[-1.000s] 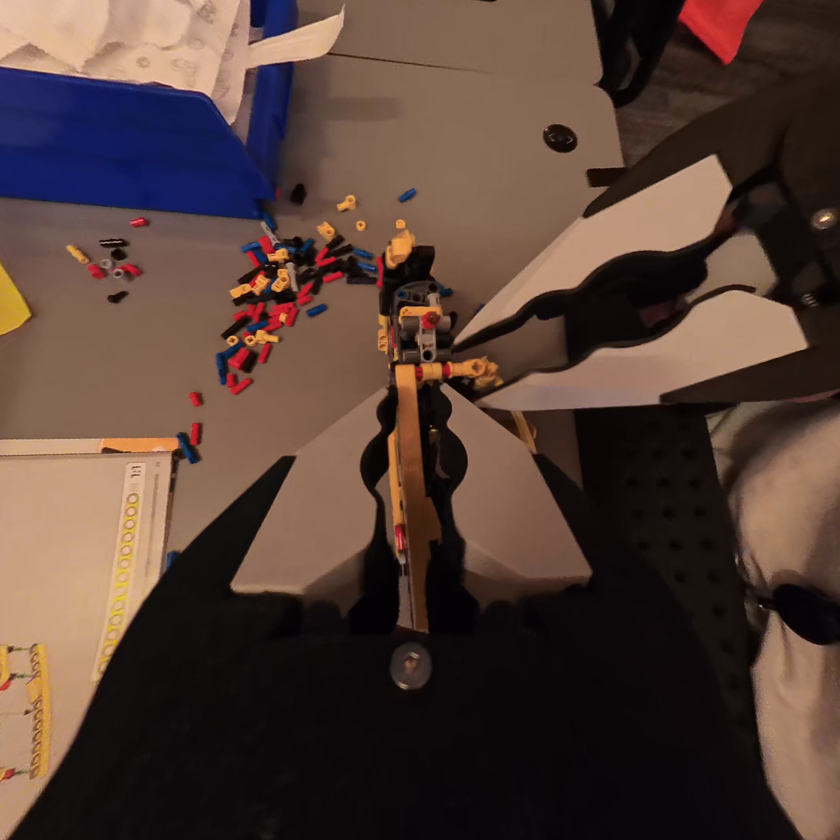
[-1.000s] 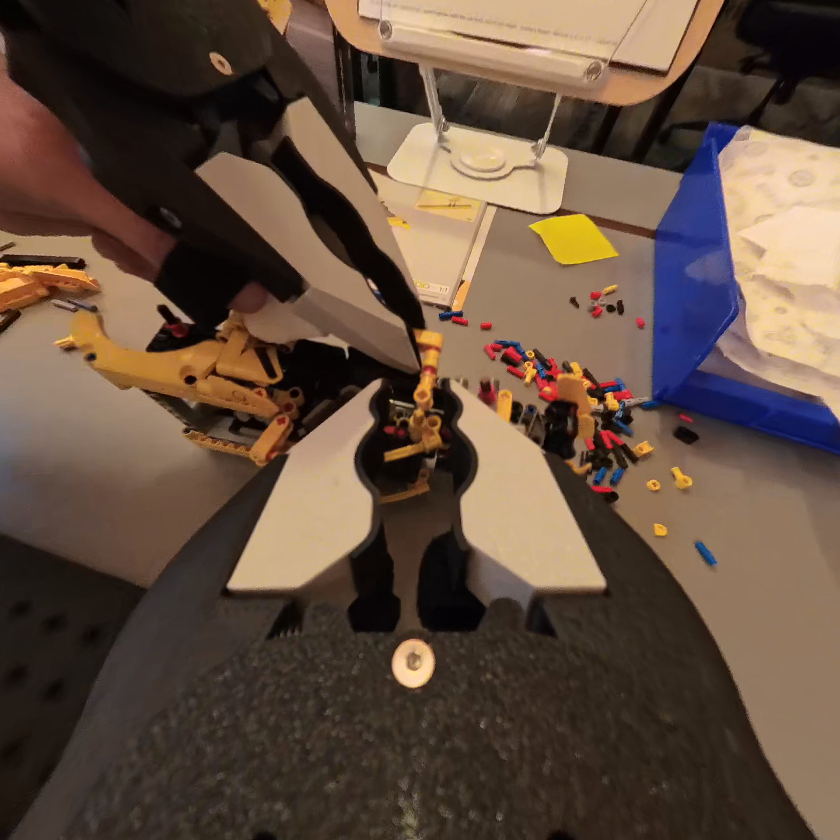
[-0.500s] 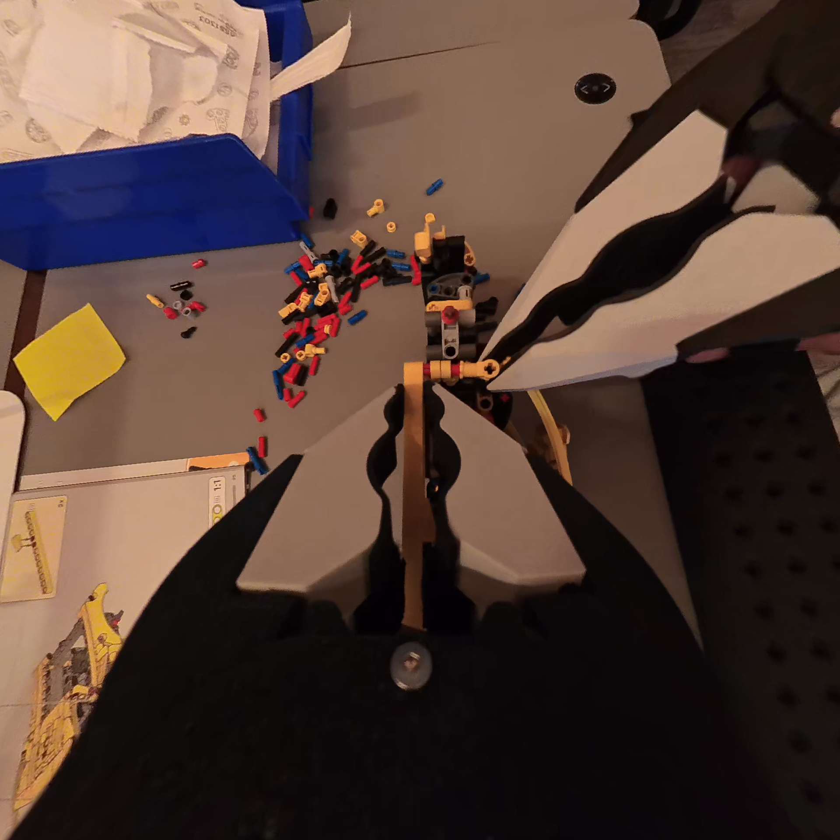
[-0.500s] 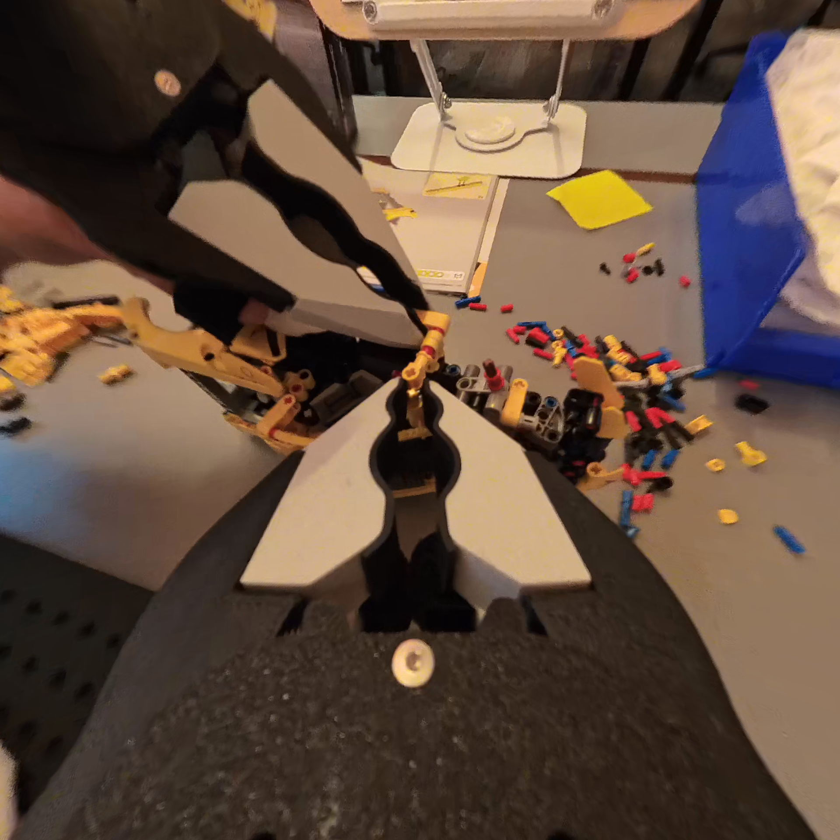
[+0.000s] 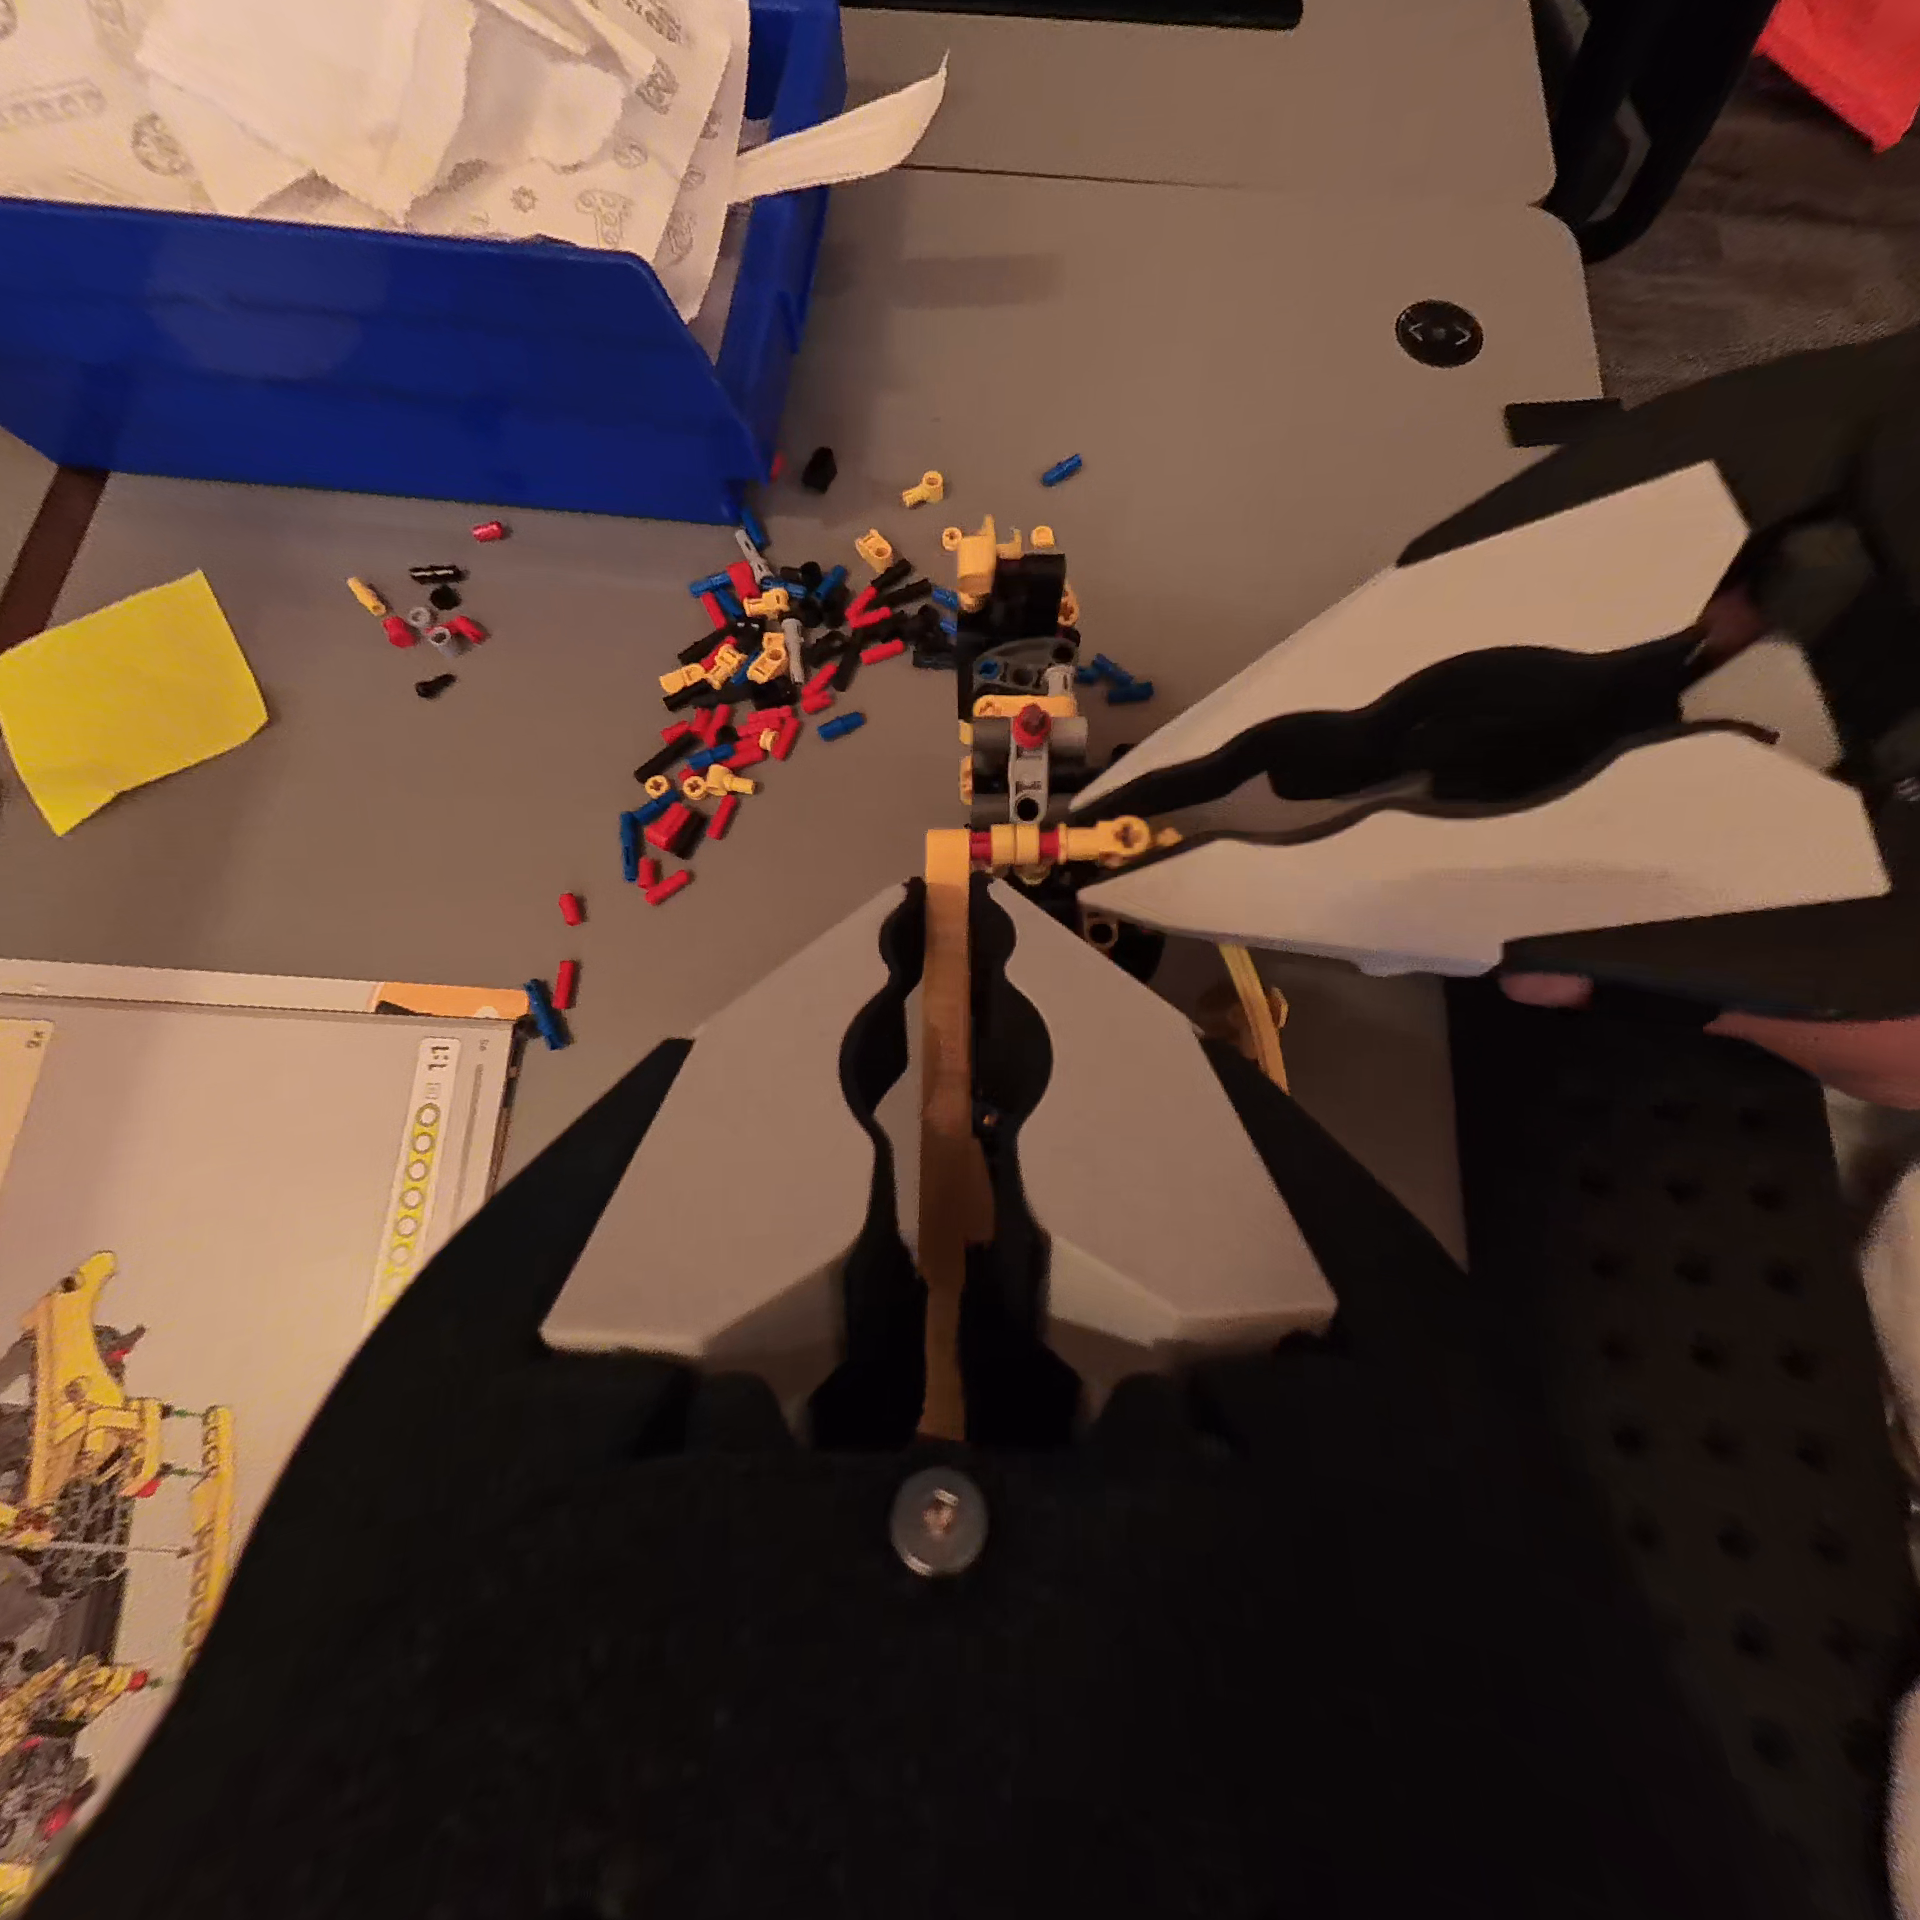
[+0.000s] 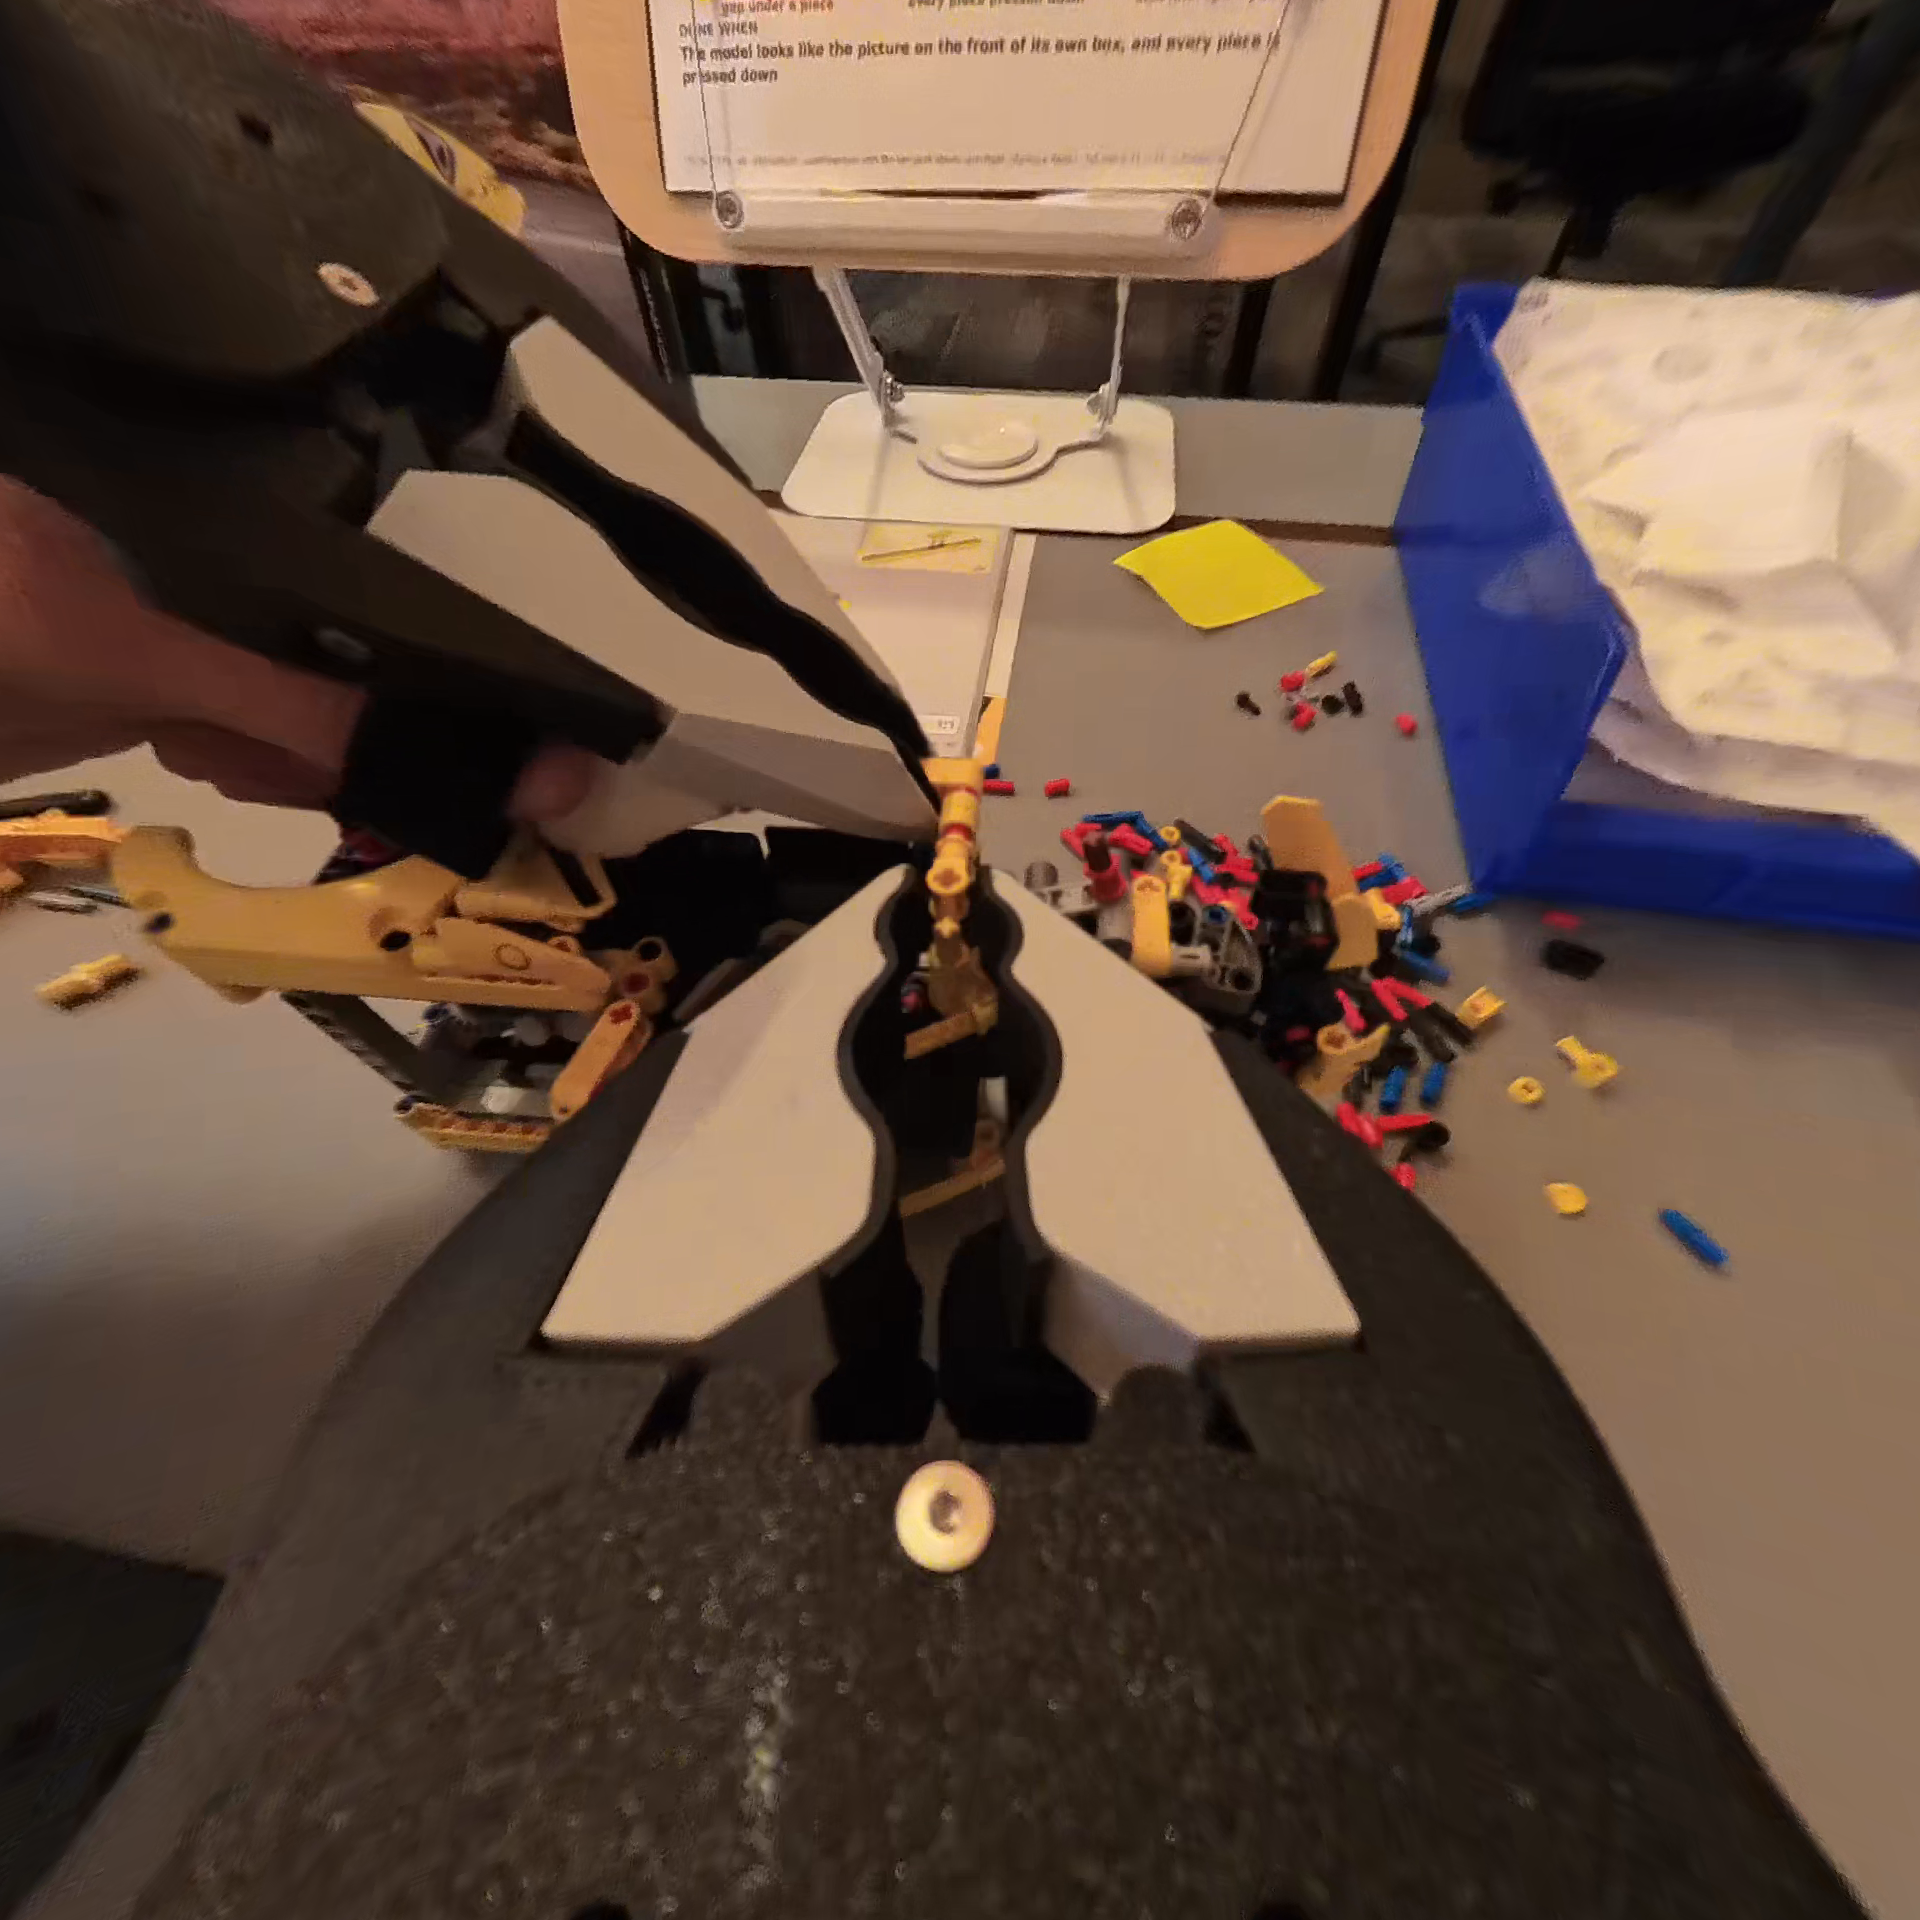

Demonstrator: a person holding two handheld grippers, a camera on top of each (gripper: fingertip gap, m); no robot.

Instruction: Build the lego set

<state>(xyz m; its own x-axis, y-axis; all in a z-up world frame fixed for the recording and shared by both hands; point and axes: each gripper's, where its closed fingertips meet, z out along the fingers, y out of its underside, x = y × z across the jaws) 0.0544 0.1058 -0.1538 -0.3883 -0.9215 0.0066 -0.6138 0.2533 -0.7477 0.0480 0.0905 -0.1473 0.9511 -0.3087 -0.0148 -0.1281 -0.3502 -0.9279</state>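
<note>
Your left gripper (image 5: 943, 894) clamps the long yellow plastic beam (image 5: 943, 1091); your right gripper (image 6: 948, 883) pinches its red-and-yellow cross axle (image 5: 1049, 842) just ahead.

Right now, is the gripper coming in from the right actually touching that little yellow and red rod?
Touching. In the left wrist view the right gripper has its tips closed around the end of the yellow and red rod, with no gap visible.

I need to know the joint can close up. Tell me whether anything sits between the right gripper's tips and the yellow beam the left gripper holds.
Nothing foreign. The left gripper is shut on the yellow beam; only the yellow-and-red pin stack spans from the beam's tip to the right gripper, which pinches its far end. The loose pieces lie aside.
</note>
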